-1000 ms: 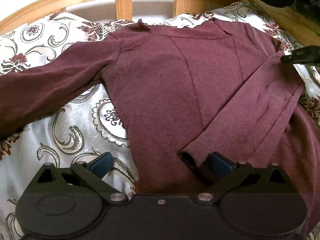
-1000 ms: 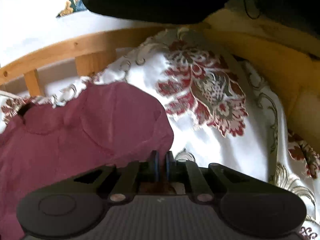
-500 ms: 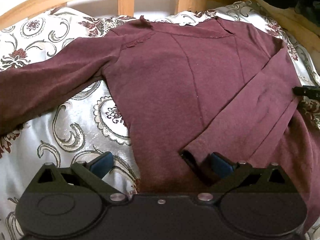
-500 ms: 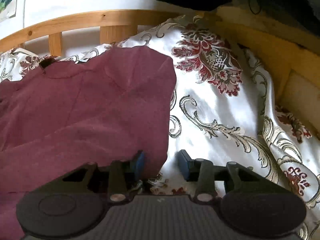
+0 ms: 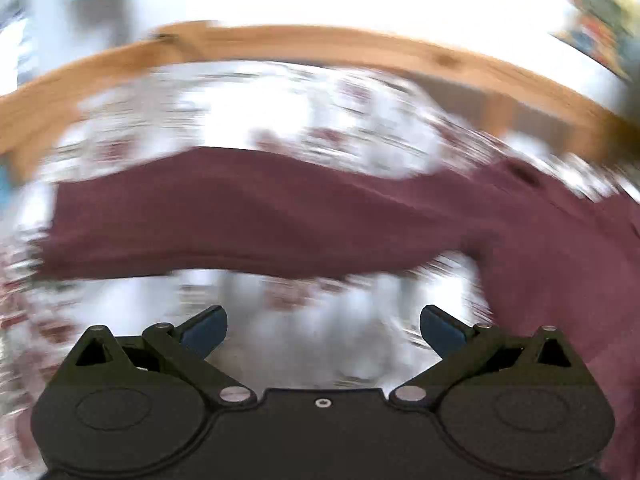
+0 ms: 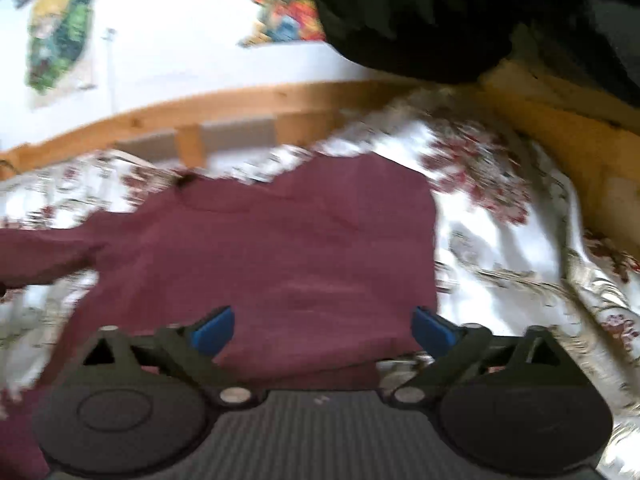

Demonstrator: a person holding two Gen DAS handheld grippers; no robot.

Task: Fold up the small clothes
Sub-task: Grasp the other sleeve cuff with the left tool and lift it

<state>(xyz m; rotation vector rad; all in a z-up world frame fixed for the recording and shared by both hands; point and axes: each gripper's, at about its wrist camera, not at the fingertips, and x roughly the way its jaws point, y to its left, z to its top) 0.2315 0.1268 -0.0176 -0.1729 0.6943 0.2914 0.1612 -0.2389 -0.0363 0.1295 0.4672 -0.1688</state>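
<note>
Two grippers are hanging over a maroon knit top (image 6: 280, 248) that is lying flat on a glossy white bedspread (image 6: 500, 248) patterned with red and gold scrolls, inside a curved pale-wood frame (image 6: 240, 100). In the right wrist view the top is filling the centre and left of the frame, its right edge folded into a straight vertical line, its neckline at upper centre and one sleeve reaching off the left edge. The right gripper (image 6: 322, 326) is angled down over the top's lower part; its jaws have just been opening and are now standing wide, blue pads apart, with the cloth lying beneath them, not pinched. A second ago those pads were nearly together on the fabric edge. A dark bundle (image 6: 420, 12) is sitting at the upper right, and bright pictures are hanging on the white wall. The left wrist view is heavily smeared: the sleeve (image 5: 240, 216) is running as a long band across the middle, joining the body at the right edge. The left gripper (image 5: 323, 326) is spread wide and empty over bare bedspread, whereas earlier it was sitting by the folded sleeve's cuff.
</note>
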